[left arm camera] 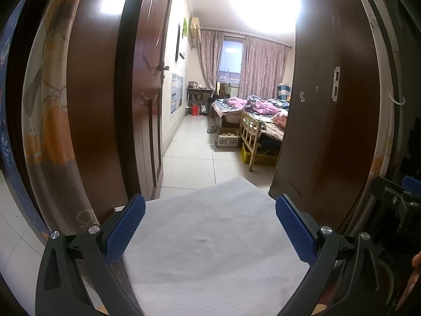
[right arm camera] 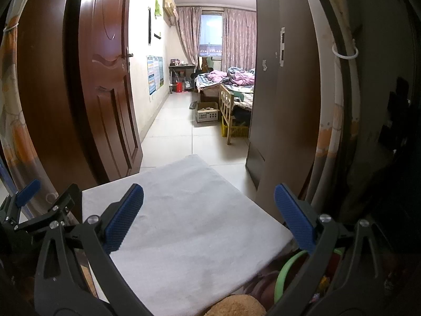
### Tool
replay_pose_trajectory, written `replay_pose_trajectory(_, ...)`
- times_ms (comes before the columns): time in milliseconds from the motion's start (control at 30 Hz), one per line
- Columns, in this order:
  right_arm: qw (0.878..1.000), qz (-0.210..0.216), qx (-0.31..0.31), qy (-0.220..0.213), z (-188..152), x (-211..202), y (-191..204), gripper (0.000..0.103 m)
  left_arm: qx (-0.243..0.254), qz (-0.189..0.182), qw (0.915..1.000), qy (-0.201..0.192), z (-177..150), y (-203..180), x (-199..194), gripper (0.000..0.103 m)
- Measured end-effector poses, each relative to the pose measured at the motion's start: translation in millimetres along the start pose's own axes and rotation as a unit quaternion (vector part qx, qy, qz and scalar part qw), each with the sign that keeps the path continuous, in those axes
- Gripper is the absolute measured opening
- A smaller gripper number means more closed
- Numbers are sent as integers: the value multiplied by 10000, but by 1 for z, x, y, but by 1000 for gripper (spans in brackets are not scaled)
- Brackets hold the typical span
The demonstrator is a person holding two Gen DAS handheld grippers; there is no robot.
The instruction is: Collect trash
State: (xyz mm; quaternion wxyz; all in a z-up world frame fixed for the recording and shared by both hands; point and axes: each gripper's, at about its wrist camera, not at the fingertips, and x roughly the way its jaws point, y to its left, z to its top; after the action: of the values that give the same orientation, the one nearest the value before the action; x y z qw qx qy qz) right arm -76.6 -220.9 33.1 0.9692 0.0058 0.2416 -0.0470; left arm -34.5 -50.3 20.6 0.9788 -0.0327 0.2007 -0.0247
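Both grippers are held in a doorway and face into a bedroom. My left gripper (left arm camera: 210,202) is open, with nothing between its blue pads (left arm camera: 126,226). My right gripper (right arm camera: 209,192) is open and empty too. Both hover over a flat pale grey padded surface (left arm camera: 210,250) (right arm camera: 184,223). Part of the left gripper's frame (right arm camera: 26,192) shows at the left edge of the right wrist view. I cannot pick out any piece of trash. A small red bin (left arm camera: 194,109) (right arm camera: 179,87) stands far off by the desk.
A brown door (left arm camera: 147,79) (right arm camera: 110,79) stands open on the left, and a dark door frame (left arm camera: 315,105) is on the right. On the tiled floor beyond are a cardboard box (left arm camera: 227,137) (right arm camera: 207,112), a yellow crate (right arm camera: 235,129) and a wooden bed rail (left arm camera: 250,129). A green ring (right arm camera: 286,268) lies at lower right.
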Motion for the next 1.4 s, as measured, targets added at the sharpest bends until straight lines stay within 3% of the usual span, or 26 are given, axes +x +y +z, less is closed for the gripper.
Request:
replay_pose_trajectory(1067, 9993, 36, -11, 365, -7, 31, 5, 98, -32, 49, 9995, 326, -8, 5, 20, 95)
replay_pose_trajectory(1267, 9976, 77, 5, 695, -17, 61, 10, 98, -23, 91, 9985, 537, -19, 9, 38, 95)
replay_pose_trajectory(1400, 9940, 80, 202, 1071, -40, 110, 6, 98, -93, 224, 9964, 807, -28, 15, 58, 95)
